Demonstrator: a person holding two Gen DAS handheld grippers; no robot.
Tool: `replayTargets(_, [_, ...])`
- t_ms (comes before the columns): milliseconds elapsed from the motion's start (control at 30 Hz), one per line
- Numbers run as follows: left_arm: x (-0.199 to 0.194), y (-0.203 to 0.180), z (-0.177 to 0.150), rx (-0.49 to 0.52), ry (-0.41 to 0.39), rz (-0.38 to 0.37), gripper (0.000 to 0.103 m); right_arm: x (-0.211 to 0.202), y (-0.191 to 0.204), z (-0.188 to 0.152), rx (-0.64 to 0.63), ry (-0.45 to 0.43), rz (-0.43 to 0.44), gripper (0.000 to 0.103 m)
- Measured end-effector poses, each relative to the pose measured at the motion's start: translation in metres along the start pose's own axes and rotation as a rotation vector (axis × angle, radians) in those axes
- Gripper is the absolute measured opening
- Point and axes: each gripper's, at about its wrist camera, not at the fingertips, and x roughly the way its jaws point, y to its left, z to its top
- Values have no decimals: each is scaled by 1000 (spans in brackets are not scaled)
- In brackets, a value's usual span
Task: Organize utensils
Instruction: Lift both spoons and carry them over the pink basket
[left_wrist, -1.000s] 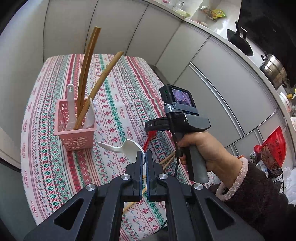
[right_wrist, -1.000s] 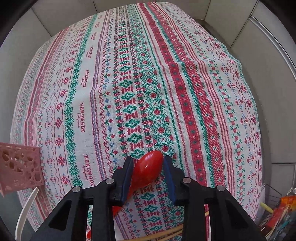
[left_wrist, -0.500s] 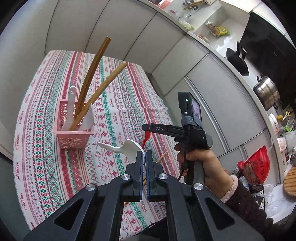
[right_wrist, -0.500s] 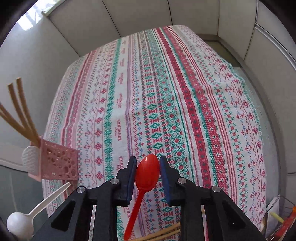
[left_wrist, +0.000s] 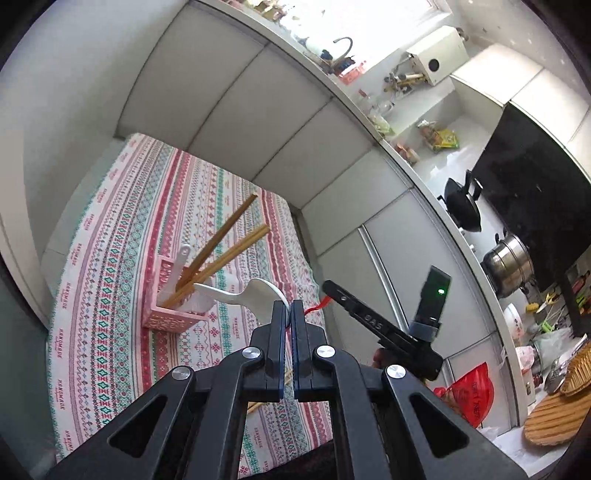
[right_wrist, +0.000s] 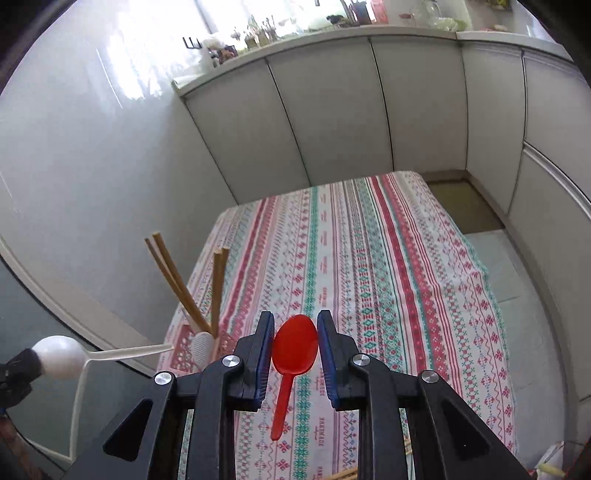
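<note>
Kitchen setting: a table under a striped, patterned tablecloth (right_wrist: 369, 258) stands against grey cabinet fronts, with a cluttered counter and stove at the right of the left wrist view.

Nearest item, right side: the right gripper (right_wrist: 295, 343) is clamped on the bowl of a red spoon (right_wrist: 294, 350), one pad on each edge of the bowl, handle hanging down clear of the cloth. Hold appears secure but narrow; the bowl is curved and smooth, so I judge it liable to pivot if swung.

Left side: the left gripper (left_wrist: 288, 317) has its pads pressed together on the bowl end of a white spoon (left_wrist: 255, 295), whose handle points out towards the basket. Only a thin edge seems gripped.

Further off: a pink utensil basket (left_wrist: 173, 299) stands upright on the cloth, already holding wooden chopsticks (left_wrist: 225, 243) that lean to one side and a white rice paddle (left_wrist: 181, 258). More chopsticks (right_wrist: 345, 472) lie on the near edge of the table.

Judgement: both spoons are lifted and the step in hand is delivery to the basket. Recommended practice: bring one spoon at a time over the free side of the basket, away from the leaning chopsticks; turn it handle-down; lower until the handle is well inside before releasing. Striking the chopsticks could tip the light basket.
</note>
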Motion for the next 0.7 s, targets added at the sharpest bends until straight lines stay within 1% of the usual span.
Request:
replayTargets(133, [13,14,12,-59,45,29,2,-12,9,7,-9,-53,26,24])
replayTargets(200, [26,21,16,-89,66,58,2,-15,11,9,-8,-67,34,24])
replayTargets(300, [44,32,22,-120,88,117,2,-14,12,12,-2,-71,45,24])
replayTargets(433, [68,47,28,-170,134,146,2,-11,10,15,9,-73,54,24])
replayTargets(533, [84,56,34,-191,141,185,2,-12,7,16,20,-87,62,24])
replayTargets(567, [90,60,36,-200,134,181,2,-13,7,16,24,-94,67,24])
replayTargets(667, [105,73,41,-249,108,113,6,-17,8,16,29,-122,81,24])
replayTargets(700, [108,74,43,-253,105,106,12,-19,9,16,29,-132,85,24])
